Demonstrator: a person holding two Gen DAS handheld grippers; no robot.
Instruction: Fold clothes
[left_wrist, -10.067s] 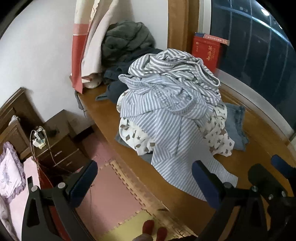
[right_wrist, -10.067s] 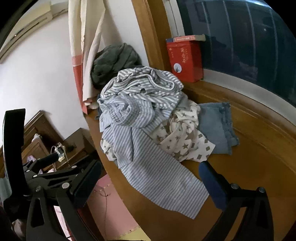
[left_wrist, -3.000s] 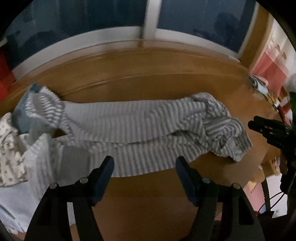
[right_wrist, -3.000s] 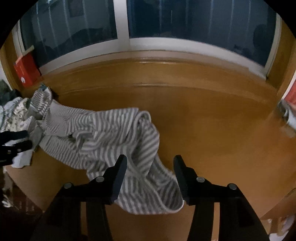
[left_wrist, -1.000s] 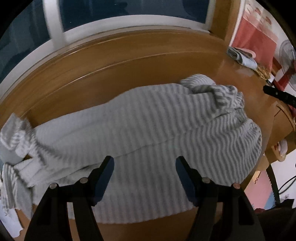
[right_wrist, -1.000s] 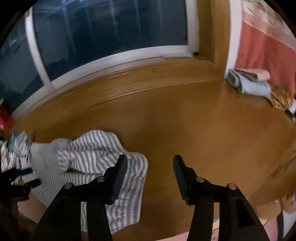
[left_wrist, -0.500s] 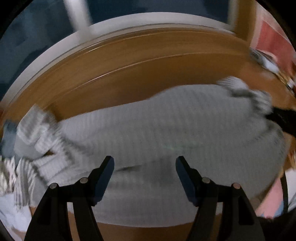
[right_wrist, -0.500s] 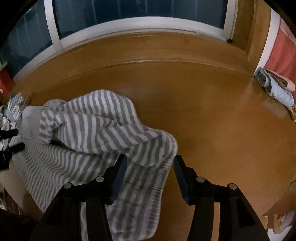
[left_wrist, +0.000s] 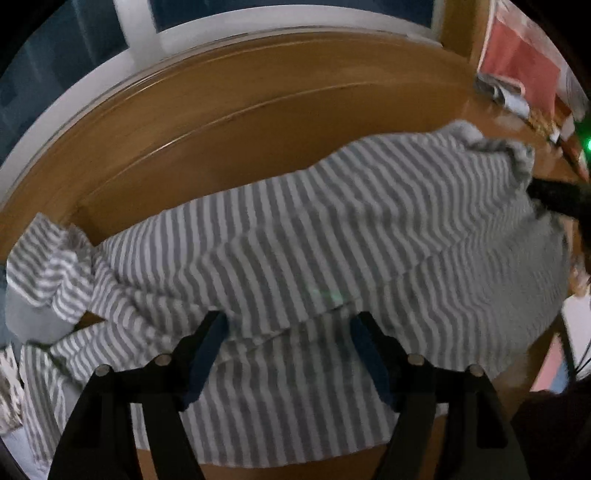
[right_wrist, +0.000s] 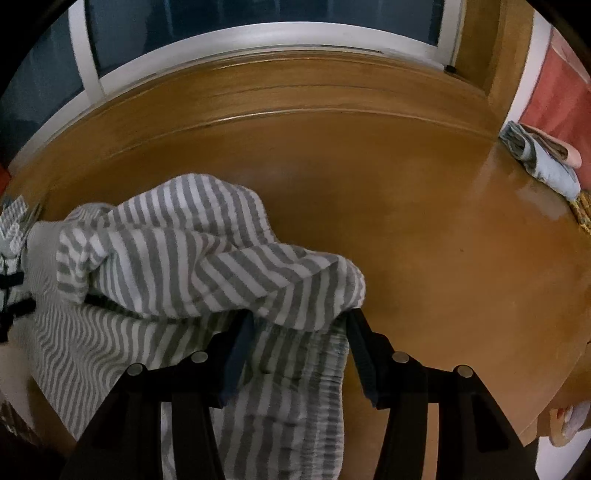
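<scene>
You are working on a grey-and-white striped garment (left_wrist: 332, 236) that is lying spread across the wooden platform (right_wrist: 424, 229) under the window, just ahead of both tools. It is laid out lengthwise but not yet flat: one end is bunching into a rumpled hump directly in front of your right gripper (right_wrist: 295, 325), and the opposite end is twisting into a knot off to the left of your left gripper (left_wrist: 288, 325).

Your left gripper's jaws are opening, with striped cloth lying between and under the pads but nothing being pinched. Your right gripper's jaws are standing apart, the humped fabric draping over their tips; no pinch shows there either.

So, as I judge it, you are only finishing the laying-out; no actual fold is showing yet. Smoothing both ends and all the folding are remaining. A small folded bundle (right_wrist: 543, 162) is sitting well off to the right of your right gripper.
</scene>
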